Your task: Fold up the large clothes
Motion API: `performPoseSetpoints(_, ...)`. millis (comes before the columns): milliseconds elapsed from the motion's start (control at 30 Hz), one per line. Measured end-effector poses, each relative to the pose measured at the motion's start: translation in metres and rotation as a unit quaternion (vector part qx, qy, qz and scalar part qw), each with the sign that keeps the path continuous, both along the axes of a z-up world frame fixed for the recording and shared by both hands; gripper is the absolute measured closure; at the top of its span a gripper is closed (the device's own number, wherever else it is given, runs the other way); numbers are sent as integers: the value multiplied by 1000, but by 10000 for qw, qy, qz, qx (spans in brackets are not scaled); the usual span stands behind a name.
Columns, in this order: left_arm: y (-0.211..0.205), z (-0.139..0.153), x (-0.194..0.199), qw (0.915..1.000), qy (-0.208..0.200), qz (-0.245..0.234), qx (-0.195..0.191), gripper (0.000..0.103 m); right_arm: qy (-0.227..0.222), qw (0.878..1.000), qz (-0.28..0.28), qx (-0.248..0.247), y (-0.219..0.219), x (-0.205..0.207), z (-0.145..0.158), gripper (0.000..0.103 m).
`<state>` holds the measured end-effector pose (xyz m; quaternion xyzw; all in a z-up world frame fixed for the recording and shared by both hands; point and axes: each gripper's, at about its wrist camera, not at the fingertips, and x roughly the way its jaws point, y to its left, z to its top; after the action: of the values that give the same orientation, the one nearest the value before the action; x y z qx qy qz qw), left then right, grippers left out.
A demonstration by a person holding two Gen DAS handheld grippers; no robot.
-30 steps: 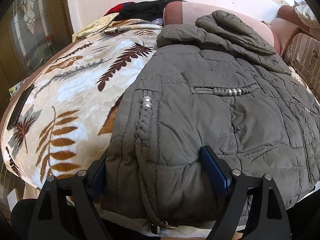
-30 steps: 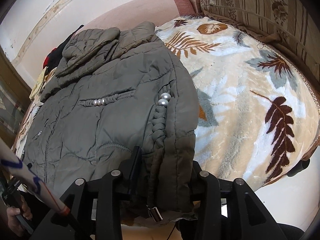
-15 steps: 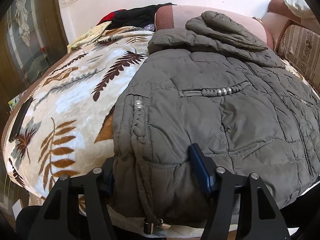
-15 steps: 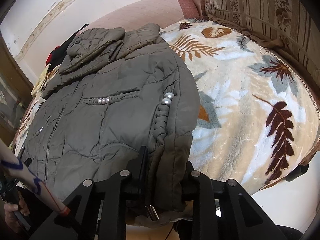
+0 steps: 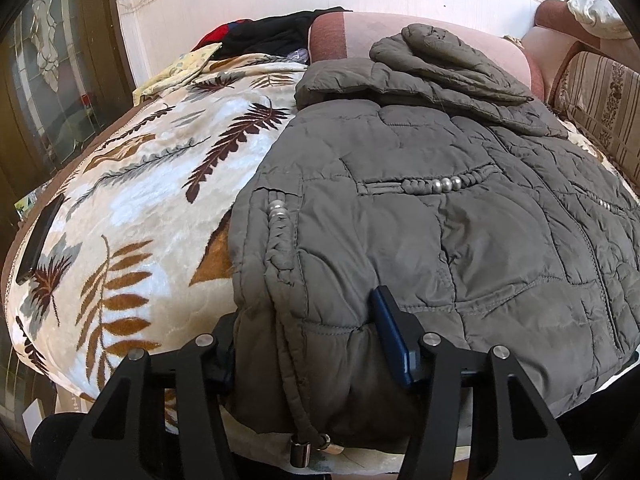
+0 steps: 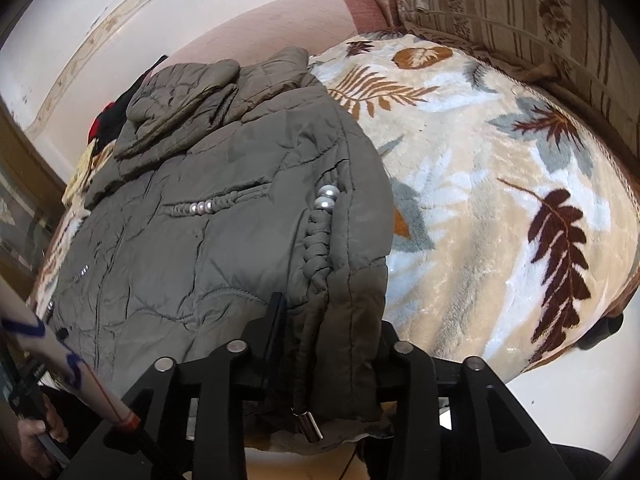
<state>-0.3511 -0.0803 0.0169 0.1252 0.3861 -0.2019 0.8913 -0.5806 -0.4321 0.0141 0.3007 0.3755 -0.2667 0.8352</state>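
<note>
— Olive-green quilted puffer coat [image 5: 460, 240], where is it lying?
— Spread flat on a cream plush blanket with brown and grey leaf prints [image 5: 132, 208], its folded hood [image 5: 444, 64] at the far end against a pink bolster [image 5: 400, 28], its hem hanging over the near edge

— And the left gripper [image 5: 308, 344]?
— Its black fingers straddle the coat's left hem corner, beside the braided drawstring with two pearl beads [image 5: 280, 236]. The blue-padded fingertip [image 5: 390, 336] presses into the fabric, which bunches between the jaws, and they are closing on it

— The right gripper [image 6: 324, 344]?
— At the opposite hem corner, with the coat's edge and its braided cord [image 6: 316, 248] tucked between the jaws. The jaws are easing apart, though the cloth fills the gap and both sides touch it. A metal cord tip [image 6: 308, 426] dangles below

— Anything else around?
— A striped brown cushion [image 6: 520, 12] along the right of the bed, a heap of black and red clothes [image 5: 272, 32] by the far wall, a dark flat phone-like object [image 5: 38, 240] on the blanket's left edge. In the right wrist view, a white sleeve with blue marks [image 6: 36, 344] shows at the lower left
</note>
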Motion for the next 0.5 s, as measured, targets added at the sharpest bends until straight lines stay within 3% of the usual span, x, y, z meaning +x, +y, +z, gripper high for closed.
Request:
performPoseSetpoints(100, -1, 1, -1, 10000, -26, -12, 11, 51, 91, 9993, 151, -321, 10, 5, 5, 81)
performPoseSetpoints(233, 3, 4, -1, 9999, -113, 4, -37, 74, 50, 9990, 148, -409, 11, 5, 7, 85)
performPoseSetpoints(500, 7, 6, 0, 9999, -47, -5, -127, 79, 119, 9987, 144, -481, 13, 7, 8, 85)
